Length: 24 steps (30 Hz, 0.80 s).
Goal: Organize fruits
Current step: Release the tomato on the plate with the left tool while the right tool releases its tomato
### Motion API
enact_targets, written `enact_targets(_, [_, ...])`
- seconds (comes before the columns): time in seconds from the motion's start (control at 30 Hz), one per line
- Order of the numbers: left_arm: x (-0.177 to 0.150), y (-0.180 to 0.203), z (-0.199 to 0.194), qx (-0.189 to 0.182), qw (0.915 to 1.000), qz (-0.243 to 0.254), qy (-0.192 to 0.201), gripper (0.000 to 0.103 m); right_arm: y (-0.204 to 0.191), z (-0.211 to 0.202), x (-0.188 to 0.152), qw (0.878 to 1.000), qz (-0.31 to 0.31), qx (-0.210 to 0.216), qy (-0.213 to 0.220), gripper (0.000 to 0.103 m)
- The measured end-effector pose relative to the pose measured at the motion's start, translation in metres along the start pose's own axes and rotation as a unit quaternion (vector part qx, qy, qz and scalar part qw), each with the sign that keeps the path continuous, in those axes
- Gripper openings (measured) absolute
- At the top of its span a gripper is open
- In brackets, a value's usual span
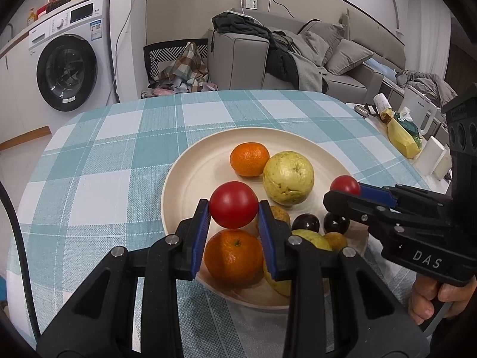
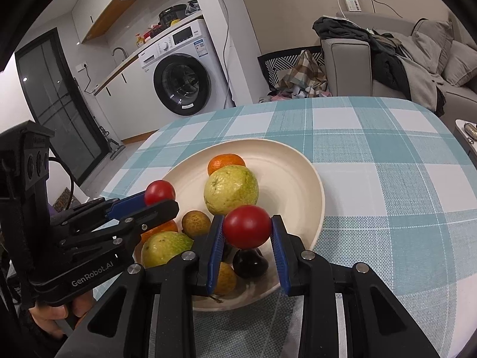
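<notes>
Both grippers hang over the near half of the cream plate (image 1: 184, 179), each clamped on a red tomato: the left gripper (image 1: 233, 208) holds its tomato (image 1: 233, 208) above the near orange (image 1: 233, 258), and the right gripper (image 2: 246, 229) holds the other tomato (image 2: 246, 229) above the dark plums (image 2: 249, 264). From either tomato, the plate's bare floor lies on the far left side, beyond the big yellow-green guava (image 1: 288, 177). Being round, the tomatoes have no long axis to line up, and I'd say the left gripper is nearer that bare floor.
</notes>
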<state>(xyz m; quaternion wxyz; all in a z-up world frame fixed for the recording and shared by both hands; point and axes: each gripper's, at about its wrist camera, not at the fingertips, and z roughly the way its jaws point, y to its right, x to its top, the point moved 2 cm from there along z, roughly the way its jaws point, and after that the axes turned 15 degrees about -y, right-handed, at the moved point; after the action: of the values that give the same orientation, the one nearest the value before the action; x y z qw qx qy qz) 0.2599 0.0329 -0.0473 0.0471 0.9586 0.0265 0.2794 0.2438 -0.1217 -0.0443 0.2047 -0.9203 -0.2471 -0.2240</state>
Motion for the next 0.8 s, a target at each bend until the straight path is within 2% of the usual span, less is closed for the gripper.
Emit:
enact_targets(0.1, [-0.001, 0.001, 0.0, -0.003, 1.0, 0.001, -0.001, 0.029, 0.0, 0.0, 0.0, 1.0, 0.001, -0.003, 0.0, 0.036])
enact_targets(0.23, [-0.003, 0.003, -0.007, -0.012, 0.9999, 0.004, 0.009, 0.033, -0.001, -0.006, -0.002, 1.0, -0.004, -0.006, 0.013, 0.05])
enact_targets(0.27, [-0.004, 0.003, -0.008, -0.015, 0.9998, 0.003, 0.009, 0.036, -0.001, -0.006, -0.002, 1.0, -0.005, -0.008, 0.015, 0.051])
enact_targets(0.33, [-0.007, 0.004, -0.013, -0.017, 0.9997, -0.001, 0.017, 0.053, -0.001, -0.008, -0.003, 1.0, -0.007, -0.009, 0.017, 0.051])
enact_targets(0.37, [-0.009, 0.004, -0.016, -0.017, 0.9996, -0.001, 0.022, 0.056, 0.0, -0.008, -0.003, 1.0, -0.007, -0.01, 0.019, 0.053])
enact_targets(0.5, [-0.016, 0.005, -0.032, -0.014, 0.9987, -0.001, 0.05, 0.082, 0.002, -0.012, -0.006, 1.0, -0.005, -0.011, 0.026, 0.063])
enact_targets(0.6, [-0.023, 0.005, -0.042, -0.018, 0.9978, -0.004, 0.063, 0.085, 0.003, -0.016, -0.01, 0.999, -0.008, -0.017, 0.03, 0.075])
enact_targets(0.67, [-0.027, 0.005, -0.046, -0.013, 0.9978, -0.005, 0.065, 0.091, 0.003, -0.02, -0.013, 0.999, -0.011, -0.016, 0.037, 0.086])
enact_targets(0.73, [-0.033, 0.006, -0.05, -0.005, 0.9976, -0.003, 0.069, 0.102, 0.001, -0.023, -0.015, 0.999, -0.015, -0.018, 0.043, 0.088])
enact_targets(0.8, [-0.038, 0.007, -0.056, -0.006, 0.9968, 0.0, 0.079, 0.102, 0.001, -0.024, -0.017, 0.999, -0.019, -0.018, 0.045, 0.091])
